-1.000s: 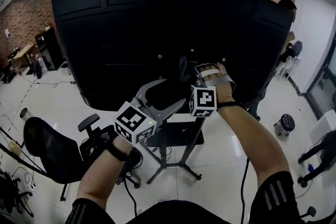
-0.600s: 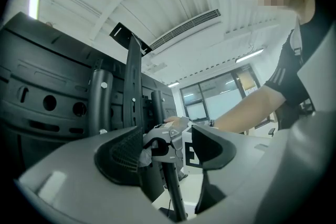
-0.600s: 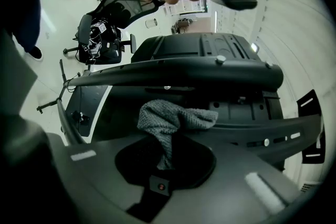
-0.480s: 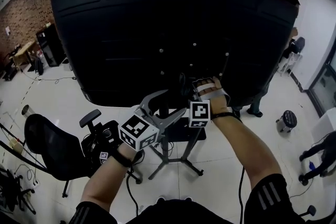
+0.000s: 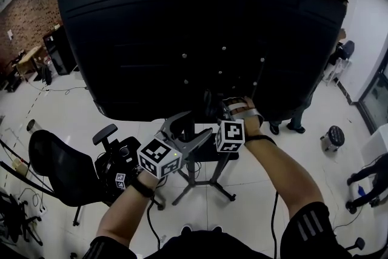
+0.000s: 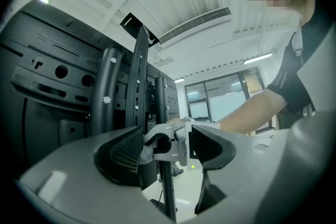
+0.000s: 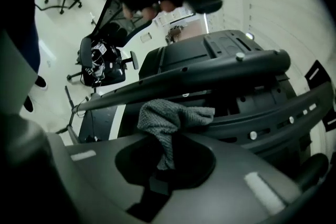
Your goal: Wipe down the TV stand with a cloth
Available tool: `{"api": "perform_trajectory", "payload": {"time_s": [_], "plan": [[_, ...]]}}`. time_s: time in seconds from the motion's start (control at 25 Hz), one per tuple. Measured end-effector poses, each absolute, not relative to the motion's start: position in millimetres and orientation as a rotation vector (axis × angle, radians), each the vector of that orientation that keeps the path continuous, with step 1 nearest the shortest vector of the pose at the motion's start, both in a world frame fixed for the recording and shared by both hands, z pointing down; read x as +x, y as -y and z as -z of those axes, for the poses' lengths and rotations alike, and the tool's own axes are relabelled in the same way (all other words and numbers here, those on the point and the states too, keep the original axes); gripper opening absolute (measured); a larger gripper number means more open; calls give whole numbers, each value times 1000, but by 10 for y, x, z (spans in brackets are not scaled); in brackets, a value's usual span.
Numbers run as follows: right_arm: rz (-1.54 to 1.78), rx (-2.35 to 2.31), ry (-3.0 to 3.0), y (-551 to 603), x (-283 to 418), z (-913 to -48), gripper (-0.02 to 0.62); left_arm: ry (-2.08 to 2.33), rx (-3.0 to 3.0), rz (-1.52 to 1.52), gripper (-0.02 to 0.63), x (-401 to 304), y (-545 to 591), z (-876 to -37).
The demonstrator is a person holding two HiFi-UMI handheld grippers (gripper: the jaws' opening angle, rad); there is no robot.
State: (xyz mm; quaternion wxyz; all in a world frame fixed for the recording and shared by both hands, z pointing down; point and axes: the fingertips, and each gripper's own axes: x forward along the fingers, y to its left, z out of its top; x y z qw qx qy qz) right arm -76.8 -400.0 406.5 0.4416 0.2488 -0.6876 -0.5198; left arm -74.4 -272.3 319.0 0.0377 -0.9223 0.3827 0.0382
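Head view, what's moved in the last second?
The right gripper slid down the picture, toward the person, near the TV stand; the left gripper dropped a little too. The cloth stayed clamped in the right jaws, and the left jaws stayed apart.

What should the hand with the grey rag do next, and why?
Probably press the cloth onto the TV stand's dark bar and slide it along. The right hand-held gripper is shut on the cloth, which sits right beside that bar; I cannot tell whether the two touch.
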Motion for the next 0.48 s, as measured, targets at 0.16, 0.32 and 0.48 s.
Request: {"api": "perform_trajectory", "payload": {"time_s": [0.16,0.32,0.48], "plan": [[1231,682,1941,3715,-747,-3711,29,-1200,-2833,-186,316,-750,2714,-3142],[1188,771,2100,3517,-568,-3252,29,-1199,-2792,-251,316,-715,2674,-2917],[1103,869,2276,3314,-289,-2795,31,-1181,-2710,-290,316,-647,2575,-2595]]}}
